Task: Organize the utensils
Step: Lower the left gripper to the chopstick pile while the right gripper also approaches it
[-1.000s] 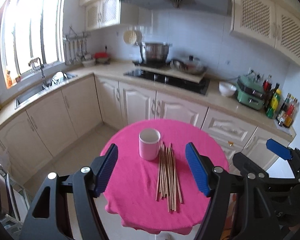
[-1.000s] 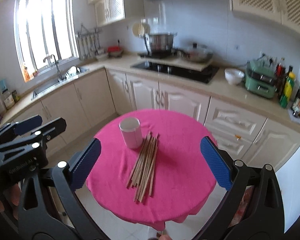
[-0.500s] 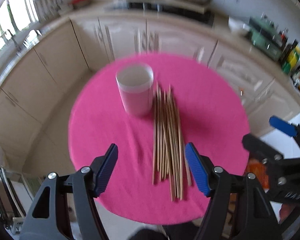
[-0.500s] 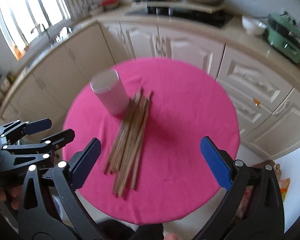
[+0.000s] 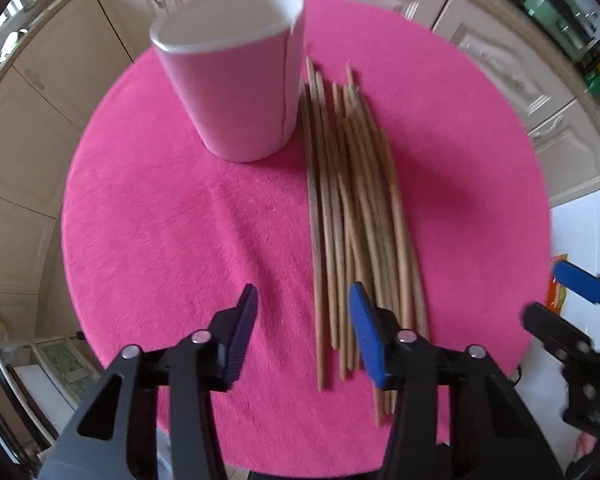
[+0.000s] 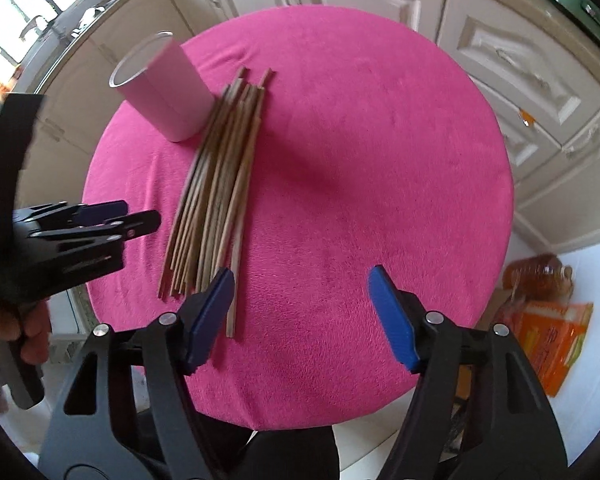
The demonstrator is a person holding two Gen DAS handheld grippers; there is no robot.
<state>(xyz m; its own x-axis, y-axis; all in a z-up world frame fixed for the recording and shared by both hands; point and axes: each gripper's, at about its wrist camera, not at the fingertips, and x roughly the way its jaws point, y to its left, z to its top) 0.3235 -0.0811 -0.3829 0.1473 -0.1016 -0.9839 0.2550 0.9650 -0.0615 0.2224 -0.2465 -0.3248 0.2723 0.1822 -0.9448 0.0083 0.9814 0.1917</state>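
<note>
A pile of several wooden chopsticks [image 5: 352,200] lies on a round table with a pink cloth [image 5: 160,220]; it also shows in the right wrist view [image 6: 216,184]. An upright pale pink cup [image 5: 236,88] stands just left of their far ends, also in the right wrist view [image 6: 164,92]. My left gripper [image 5: 304,328] is open and empty, low over the near ends of the chopsticks; its right finger [image 5: 366,332] is over them. My right gripper [image 6: 300,316] is open and empty, over bare cloth right of the pile.
Cream kitchen cabinets [image 6: 520,60] ring the table's far side. A bottle of oil [image 6: 540,276] and an orange box [image 6: 556,340] sit on the floor at the right. The left gripper and hand [image 6: 60,240] show at the left of the right wrist view.
Both grippers have come down and forward toward the table. The left gripper's jaws have narrowed and now sit over the near ends of the chopsticks. The right jaws have also narrowed.
</note>
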